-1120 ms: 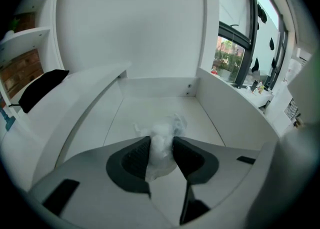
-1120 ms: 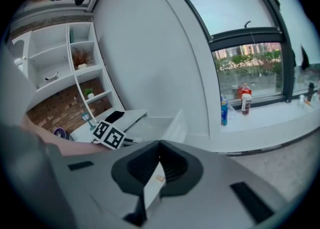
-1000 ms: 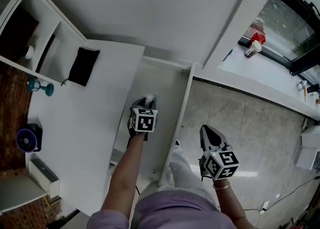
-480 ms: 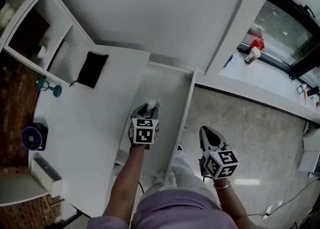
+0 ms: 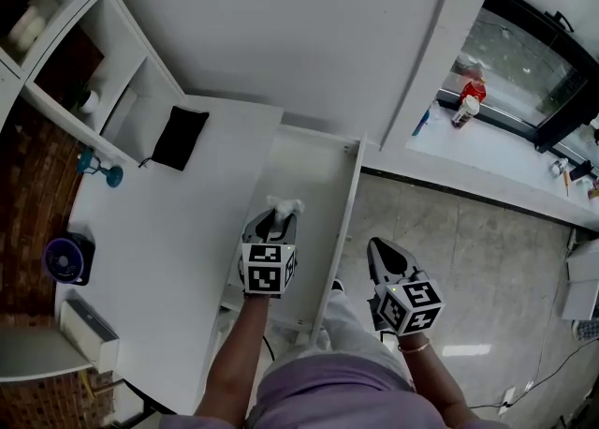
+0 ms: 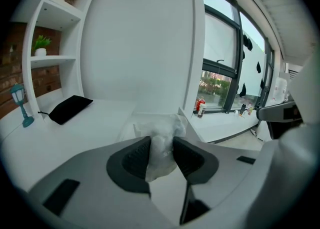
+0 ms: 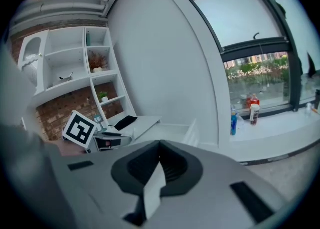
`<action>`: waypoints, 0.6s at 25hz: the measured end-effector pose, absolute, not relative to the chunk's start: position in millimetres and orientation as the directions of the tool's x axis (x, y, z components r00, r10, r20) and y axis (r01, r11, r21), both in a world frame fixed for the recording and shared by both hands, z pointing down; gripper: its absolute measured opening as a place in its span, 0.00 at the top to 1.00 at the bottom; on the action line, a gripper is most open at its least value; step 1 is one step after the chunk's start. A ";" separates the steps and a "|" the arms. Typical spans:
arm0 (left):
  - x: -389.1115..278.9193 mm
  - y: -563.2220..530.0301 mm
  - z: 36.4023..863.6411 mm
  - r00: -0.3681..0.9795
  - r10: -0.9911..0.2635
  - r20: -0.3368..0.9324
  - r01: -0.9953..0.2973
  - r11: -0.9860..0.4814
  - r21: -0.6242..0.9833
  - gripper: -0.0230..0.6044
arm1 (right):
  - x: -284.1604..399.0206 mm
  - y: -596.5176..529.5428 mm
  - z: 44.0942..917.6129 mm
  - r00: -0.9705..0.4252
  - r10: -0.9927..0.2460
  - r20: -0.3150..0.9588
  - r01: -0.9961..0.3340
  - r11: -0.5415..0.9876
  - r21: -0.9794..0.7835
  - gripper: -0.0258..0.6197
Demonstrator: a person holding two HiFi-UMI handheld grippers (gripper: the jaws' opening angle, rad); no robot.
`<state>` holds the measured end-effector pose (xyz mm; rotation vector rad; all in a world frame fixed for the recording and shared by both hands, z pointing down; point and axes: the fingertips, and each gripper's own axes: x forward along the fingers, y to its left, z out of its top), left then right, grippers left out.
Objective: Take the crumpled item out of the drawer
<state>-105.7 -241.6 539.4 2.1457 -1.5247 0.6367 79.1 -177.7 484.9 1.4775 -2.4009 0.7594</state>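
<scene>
A crumpled white item sits pinched between the pads of my left gripper, which is shut on it. In the head view the same crumpled item sticks out past the left gripper, held above the open white drawer. My right gripper hangs to the right of the drawer, over the floor, with its jaws together and nothing between them. The right gripper view shows its pads meeting at the tips, with the drawer beyond.
A white desk lies left of the drawer with a black pouch, a small teal lamp and a round blue device. Shelves stand at far left. Bottles sit on the window sill.
My left gripper has risen out of the drawer with the crumpled item in it. The right gripper has shifted slightly left and up.
</scene>
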 end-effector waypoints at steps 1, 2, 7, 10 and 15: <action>-106.4 -238.8 534.7 0.293 -0.757 0.583 -0.949 -0.304 0.082 0.73 | 78.5 -176.3 483.3 -0.469 -0.766 0.439 -0.879 0.362 -0.309 0.96; -107.2 -236.2 530.2 0.296 -0.763 0.575 -0.949 -0.305 0.084 0.73 | 78.0 -174.9 481.9 -0.469 -0.768 0.436 -0.880 0.362 -0.308 0.96; -114.3 -223.8 507.9 0.304 -0.789 0.534 -0.948 -0.305 0.089 0.73 | 72.7 -170.2 473.8 -0.468 -0.780 0.416 -0.880 0.366 -0.303 0.96; -117.5 -215.5 496.1 0.311 -0.800 0.513 -0.947 -0.309 0.091 0.73 | 69.4 -167.8 468.2 -0.469 -0.785 0.404 -0.879 0.372 -0.297 0.96; -123.0 -200.3 484.1 0.321 -0.812 0.487 -0.944 -0.314 0.099 0.73 | 64.9 -165.2 458.8 -0.469 -0.795 0.385 -0.880 0.381 -0.285 0.96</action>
